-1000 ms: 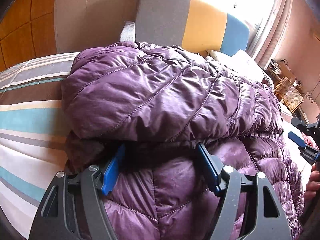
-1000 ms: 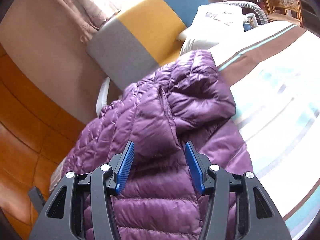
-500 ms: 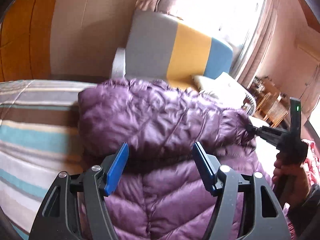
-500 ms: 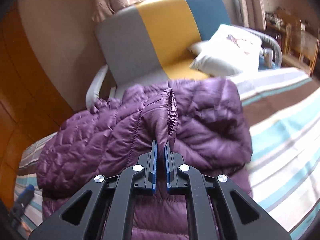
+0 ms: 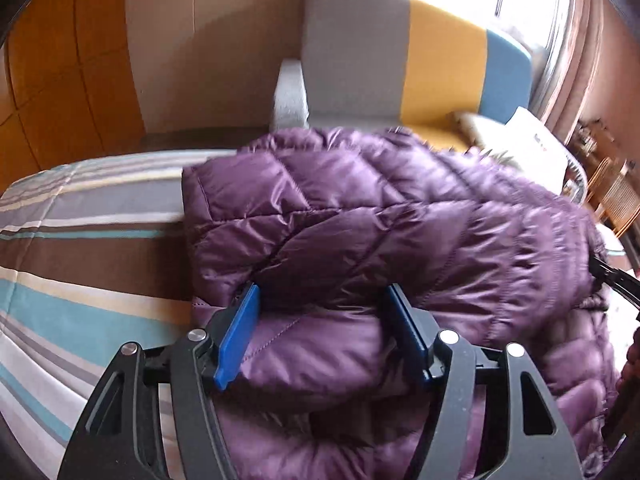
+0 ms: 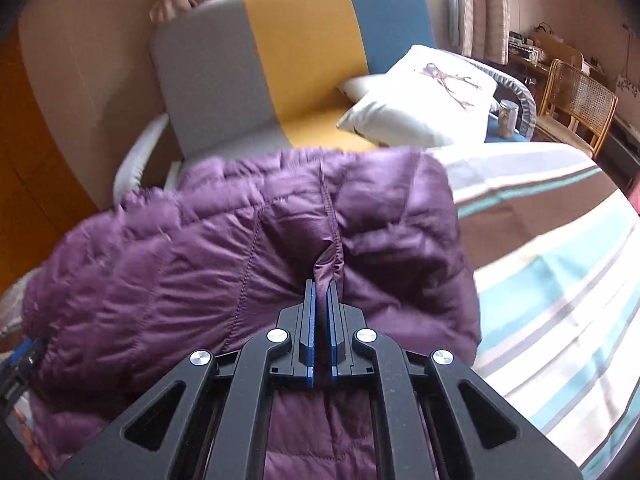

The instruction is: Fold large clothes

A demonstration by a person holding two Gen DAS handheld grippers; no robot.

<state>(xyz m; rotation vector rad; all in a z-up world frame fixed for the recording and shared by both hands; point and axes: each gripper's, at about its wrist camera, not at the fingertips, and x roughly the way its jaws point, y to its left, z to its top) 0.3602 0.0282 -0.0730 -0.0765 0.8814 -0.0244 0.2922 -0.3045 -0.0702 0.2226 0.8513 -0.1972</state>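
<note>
The purple down jacket (image 5: 400,240) lies folded on the striped bed (image 5: 80,280) (near its sofa-side edge), right gripper (image 6: 322,292) pinching its hem to lift it, left gripper (image 5: 320,312) straddling a puffy fold, fingers apart.

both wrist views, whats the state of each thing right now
jacket: folded over on itself, lying on the bed
right claw: shut on a pinch of jacket fabric
left claw: jaws wide, a puffy fold of the jacket between them; grip unclear
bed: covered by a striped blanket
pillow: lying on the sofa seat
sofa: backrest upright
</note>
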